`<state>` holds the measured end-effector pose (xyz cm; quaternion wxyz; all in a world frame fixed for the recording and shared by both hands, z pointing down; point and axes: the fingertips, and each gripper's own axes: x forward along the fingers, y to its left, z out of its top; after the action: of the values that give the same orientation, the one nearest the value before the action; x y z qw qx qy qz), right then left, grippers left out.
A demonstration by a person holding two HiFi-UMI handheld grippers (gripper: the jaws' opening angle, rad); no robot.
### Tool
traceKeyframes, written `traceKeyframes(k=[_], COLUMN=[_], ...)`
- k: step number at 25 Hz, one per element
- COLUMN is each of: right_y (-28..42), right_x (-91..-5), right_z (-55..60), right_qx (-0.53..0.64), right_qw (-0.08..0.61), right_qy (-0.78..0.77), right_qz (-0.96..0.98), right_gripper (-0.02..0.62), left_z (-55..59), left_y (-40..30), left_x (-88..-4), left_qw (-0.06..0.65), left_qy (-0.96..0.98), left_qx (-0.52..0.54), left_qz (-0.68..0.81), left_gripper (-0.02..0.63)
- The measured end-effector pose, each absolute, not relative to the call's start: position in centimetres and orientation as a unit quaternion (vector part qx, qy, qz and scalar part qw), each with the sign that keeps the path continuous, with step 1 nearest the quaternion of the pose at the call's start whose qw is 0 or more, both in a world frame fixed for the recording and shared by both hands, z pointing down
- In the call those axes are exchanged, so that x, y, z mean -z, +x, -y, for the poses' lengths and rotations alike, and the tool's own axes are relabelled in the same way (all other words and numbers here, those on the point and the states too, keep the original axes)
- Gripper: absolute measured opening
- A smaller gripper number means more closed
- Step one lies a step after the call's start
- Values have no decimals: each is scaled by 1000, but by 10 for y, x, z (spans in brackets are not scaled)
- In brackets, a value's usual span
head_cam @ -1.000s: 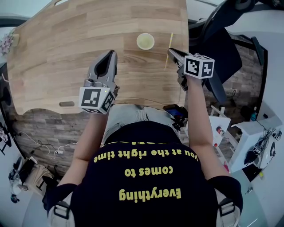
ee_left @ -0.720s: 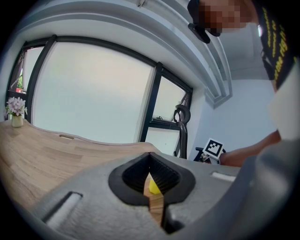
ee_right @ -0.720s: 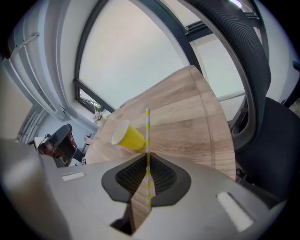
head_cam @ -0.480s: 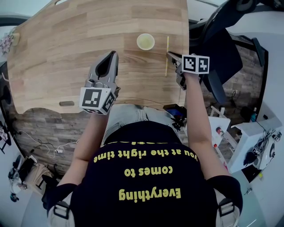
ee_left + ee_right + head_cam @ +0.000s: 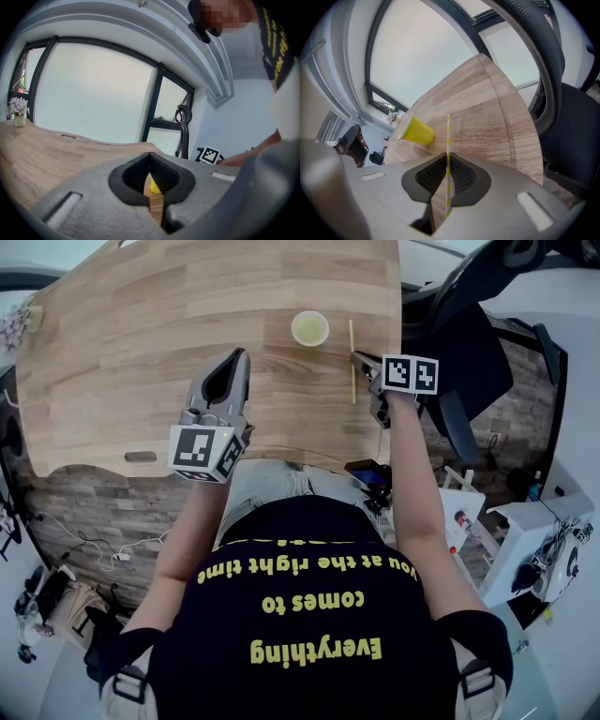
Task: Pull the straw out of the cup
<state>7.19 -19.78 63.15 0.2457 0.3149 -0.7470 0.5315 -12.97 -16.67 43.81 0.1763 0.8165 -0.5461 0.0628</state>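
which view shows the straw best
The right gripper view: the striped straw runs up the frame, clamped between the right gripper's jaws. The head view shows it only as a thin line to the right of the cup. The left gripper view shows no straw.

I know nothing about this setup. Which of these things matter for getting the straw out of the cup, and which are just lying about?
Part of the job:
- straw, already out of the cup, clamped in the right hand-held gripper
- yellow cup

Just lying about:
- left hand-held gripper, shut and empty
- flower vase at the table's far corner
- office chair
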Motion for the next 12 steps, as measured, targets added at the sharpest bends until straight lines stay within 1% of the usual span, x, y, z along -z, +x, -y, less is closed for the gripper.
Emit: traceKeyframes(k=[12], right_y=[72], right_x=[-640], right_z=[199], right_qx=[-535], right_qw=[250], right_qy=[323], right_qz=[740], right_gripper=[31], left_z=[166], left_y=[-133], left_x=[-439], left_qw=[177], left_qy=[814], left_qx=[-64], left_qz=[549], left_gripper=[0])
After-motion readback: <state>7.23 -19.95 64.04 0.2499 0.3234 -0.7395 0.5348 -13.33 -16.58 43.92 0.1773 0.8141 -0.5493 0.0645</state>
